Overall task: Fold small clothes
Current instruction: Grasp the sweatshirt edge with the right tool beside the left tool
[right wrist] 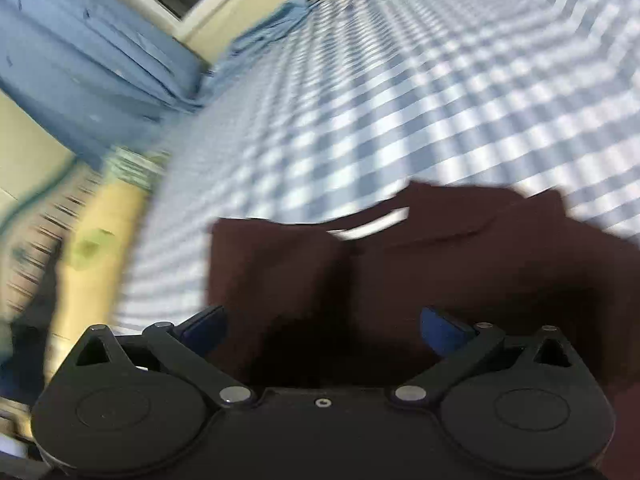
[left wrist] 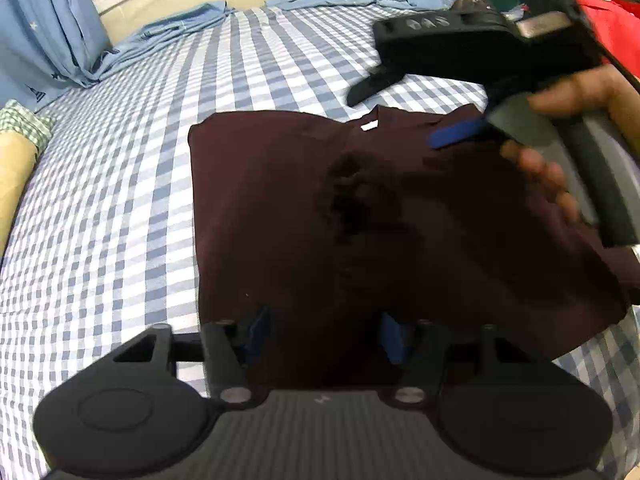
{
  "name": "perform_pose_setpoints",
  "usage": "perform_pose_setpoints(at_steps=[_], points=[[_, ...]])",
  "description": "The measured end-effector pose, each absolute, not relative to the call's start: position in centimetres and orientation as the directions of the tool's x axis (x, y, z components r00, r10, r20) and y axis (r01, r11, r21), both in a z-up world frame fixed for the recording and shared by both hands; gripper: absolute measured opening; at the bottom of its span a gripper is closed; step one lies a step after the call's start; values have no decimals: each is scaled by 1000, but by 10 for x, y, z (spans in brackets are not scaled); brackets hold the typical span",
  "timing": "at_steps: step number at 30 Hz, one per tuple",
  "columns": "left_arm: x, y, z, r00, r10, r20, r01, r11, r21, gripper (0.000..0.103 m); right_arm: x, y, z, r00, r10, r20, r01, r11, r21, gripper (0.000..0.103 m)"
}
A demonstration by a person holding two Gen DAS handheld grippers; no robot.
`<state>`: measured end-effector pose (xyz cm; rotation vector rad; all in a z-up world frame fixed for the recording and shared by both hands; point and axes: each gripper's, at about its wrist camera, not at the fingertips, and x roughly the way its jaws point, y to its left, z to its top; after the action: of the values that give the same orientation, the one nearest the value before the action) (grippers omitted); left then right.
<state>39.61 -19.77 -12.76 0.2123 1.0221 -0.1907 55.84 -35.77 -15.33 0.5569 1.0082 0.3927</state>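
Note:
A dark maroon shirt (left wrist: 304,216) lies partly folded on the checked bedsheet (left wrist: 120,184), collar and white label at its far edge. My left gripper (left wrist: 326,334) is open with its blue pads at the shirt's near edge, cloth between them. The right gripper, held by a hand (left wrist: 560,120), hovers over the shirt's far right corner. In the right wrist view the right gripper (right wrist: 322,330) is open wide just above the shirt (right wrist: 440,272), which is blurred by motion.
Light blue curtains (left wrist: 52,40) and bunched blue cloth (left wrist: 180,24) lie along the bed's far edge under a window. A tan roll with green checked cloth (left wrist: 20,136) sits at the left. Red fabric (left wrist: 608,20) is at the far right.

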Motion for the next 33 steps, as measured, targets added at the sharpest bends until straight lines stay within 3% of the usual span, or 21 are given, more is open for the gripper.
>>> perform_pose_setpoints(at_steps=[3,6,11,13,23,33], points=[[394,-204,-128,498,-60,-865,249,966,76,37,570,-348,-157,454,595,-664,-58,763,644,100],[391,-210,-127,513,-28,-858,234,966,108,30,572,-337,-160,427,599,-677,-58,766,641,82],[385,-209,-122,547,-25,-837,216,970,112,23,566,-325,-158,424,534,-731,-94,829,551,21],[382,-209,-117,559,-39,-828,215,971,100,21,560,-327,-152,446,526,-724,-123,837,533,8],[359,-235,-91,603,-139,-786,358,927,111,20,515,-371,-104,587,456,-669,-164,876,453,6],[341,-298,-82,584,-285,-760,520,850,81,19,466,-450,-87,668,303,-679,-44,928,370,5]])
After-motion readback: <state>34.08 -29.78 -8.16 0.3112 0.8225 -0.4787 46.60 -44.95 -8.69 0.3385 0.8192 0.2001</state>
